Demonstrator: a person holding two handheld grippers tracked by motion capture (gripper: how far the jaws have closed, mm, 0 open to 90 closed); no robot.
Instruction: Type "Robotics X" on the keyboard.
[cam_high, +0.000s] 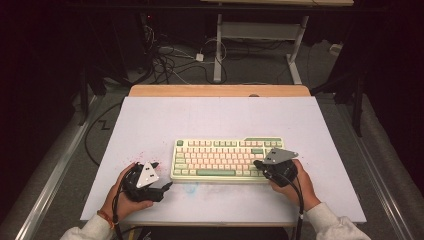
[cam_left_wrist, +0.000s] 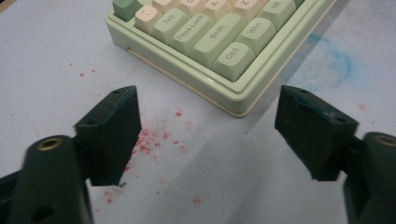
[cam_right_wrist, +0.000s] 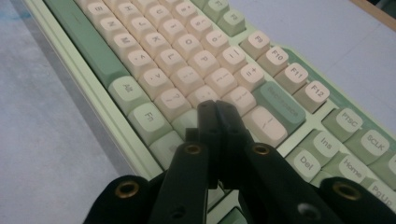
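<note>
The high view looks forward and down from above the person's side onto the white table (cam_high: 150, 120), from well back. The left gripper view sits close over the tabletop, facing the pale green plastic keyboard (cam_left_wrist: 219, 51) at its Ctrl corner; the right gripper view looks low along the same keyboard's (cam_right_wrist: 196, 60) right-hand keys, very near.

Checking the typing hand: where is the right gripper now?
In the high view the right gripper sits at the keyboard's right end, jaws shut over the keys.

The keyboard (cam_high: 227, 159) takes up the near middle of the table (cam_high: 220, 115); bare surface lies open around it.
</note>
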